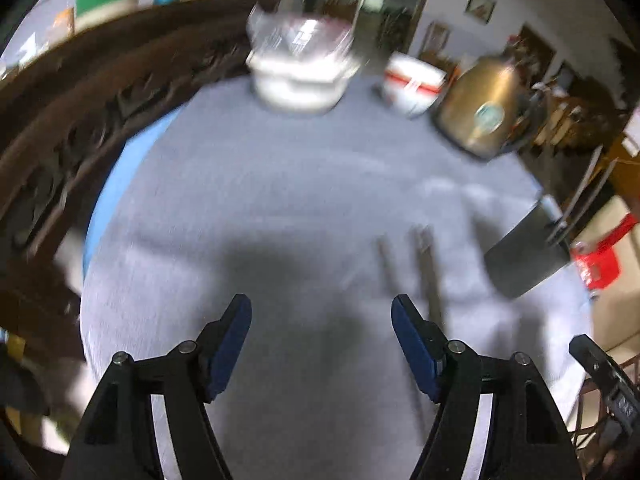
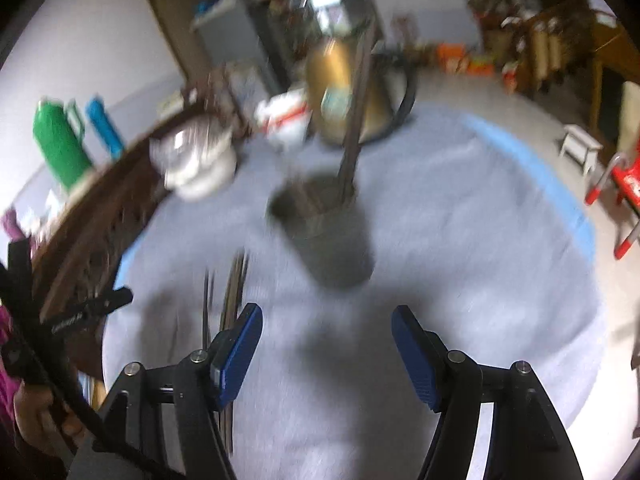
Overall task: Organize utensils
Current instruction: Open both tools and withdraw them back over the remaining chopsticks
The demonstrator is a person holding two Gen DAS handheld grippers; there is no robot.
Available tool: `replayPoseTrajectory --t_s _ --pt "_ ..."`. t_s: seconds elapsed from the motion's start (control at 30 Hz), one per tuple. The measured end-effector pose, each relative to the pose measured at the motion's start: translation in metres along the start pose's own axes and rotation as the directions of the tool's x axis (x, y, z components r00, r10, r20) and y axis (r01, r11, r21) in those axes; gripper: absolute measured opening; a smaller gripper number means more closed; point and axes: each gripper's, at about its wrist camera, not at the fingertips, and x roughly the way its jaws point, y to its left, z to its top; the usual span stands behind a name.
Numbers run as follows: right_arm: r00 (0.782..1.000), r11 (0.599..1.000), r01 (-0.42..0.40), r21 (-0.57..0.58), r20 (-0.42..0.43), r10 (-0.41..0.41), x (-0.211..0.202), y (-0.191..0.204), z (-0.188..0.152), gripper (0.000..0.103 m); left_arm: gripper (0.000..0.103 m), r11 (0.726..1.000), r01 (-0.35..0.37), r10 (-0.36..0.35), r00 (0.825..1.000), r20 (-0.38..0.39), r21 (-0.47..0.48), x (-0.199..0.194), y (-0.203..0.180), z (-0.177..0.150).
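Note:
Both views are motion-blurred. A grey utensil holder [image 2: 328,236] stands on the grey tablecloth [image 2: 440,240] ahead of my right gripper [image 2: 326,326], with dark chopsticks [image 2: 354,120] standing in it. More chopsticks [image 2: 234,292] lie on the cloth by my right gripper's left finger. In the left wrist view the holder [image 1: 524,252] is at the right and the loose chopsticks [image 1: 426,276] lie just beyond the right finger. My left gripper [image 1: 322,314] is open and empty. My right gripper is open and empty.
A white lidded pot [image 1: 300,68], a white-and-red bowl [image 1: 414,80] and a brass kettle [image 1: 484,108] stand at the table's far side. A carved dark wooden bench back [image 1: 80,100] runs along the left. Green and blue flasks [image 2: 60,140] stand behind it.

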Motion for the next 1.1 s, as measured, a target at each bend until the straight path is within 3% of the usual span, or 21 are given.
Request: replayPoseTrajectory --t_s 0.13,0.33,0.83,1.1 --pt "0.996 0.999 -0.026 -0.019 -0.081 0.025 0.02 0.02 -0.019 0.071 0.073 0.999 -0.042 0.042 0.998 -0.052 0.006 0.016 0.003 -0.011" --pt "0.992 0.998 -0.044 -0.049 -0.122 0.038 0.028 0.038 -0.028 0.071 0.073 0.999 -0.033 0.035 0.997 -0.07 0.027 0.019 -0.002 -0.015" --pt "0.988 0.996 -0.066 -0.065 -0.144 0.056 0.038 0.047 -0.031 0.071 0.073 0.998 -0.054 0.058 0.993 -0.1 0.043 0.027 -0.006 -0.016" --pt "0.98 0.99 -0.106 -0.098 -0.178 0.088 0.058 0.064 -0.025 0.07 0.073 0.998 -0.058 0.056 0.993 -0.099 -0.011 0.028 0.005 -0.017"
